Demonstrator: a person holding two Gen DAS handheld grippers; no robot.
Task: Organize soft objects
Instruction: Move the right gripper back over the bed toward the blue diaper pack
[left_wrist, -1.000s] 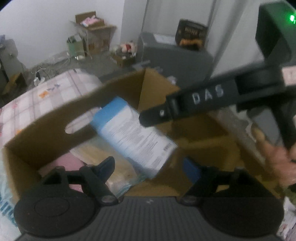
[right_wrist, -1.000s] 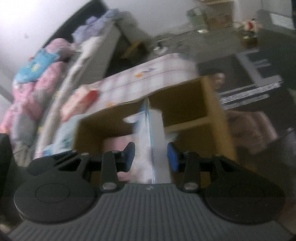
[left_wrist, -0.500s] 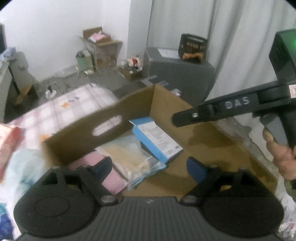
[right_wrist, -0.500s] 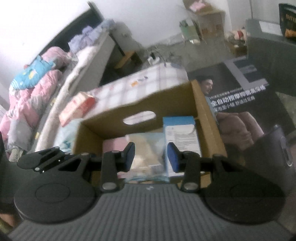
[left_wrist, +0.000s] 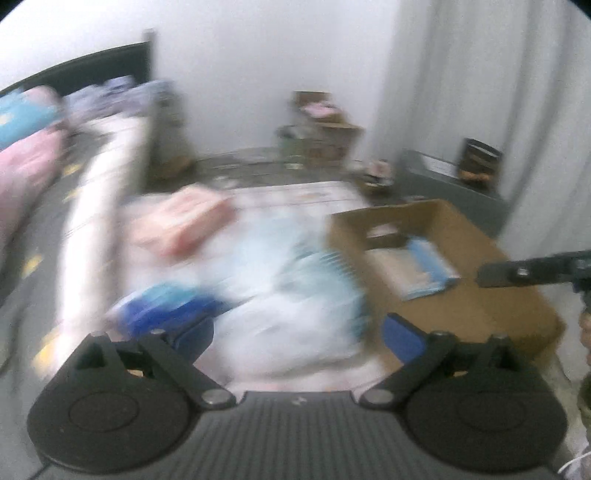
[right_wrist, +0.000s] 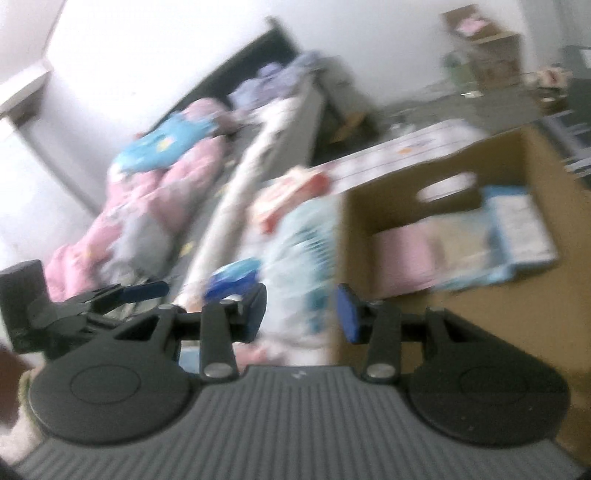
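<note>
Both claws hang released and empty. The left gripper (left_wrist: 297, 334), blue pads spread wide, faces a blurred white-and-pale-blue soft plastic pack (left_wrist: 295, 288) lying straight ahead between its fingers, just left of the open brown cardboard box (left_wrist: 509, 314). The right gripper (right_wrist: 301, 312) sees that pack (right_wrist: 299, 258) ahead too, with the box (right_wrist: 524, 155) off to its right. The left claw looks nearer and more squarely lined up. Blur hides the pack's long axis.

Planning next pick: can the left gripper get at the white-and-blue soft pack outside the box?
Probably yes. The left gripper is open and empty, with the white-and-blue pack directly ahead, nothing between; the cardboard box sits off right. Blur limits certainty.
</note>
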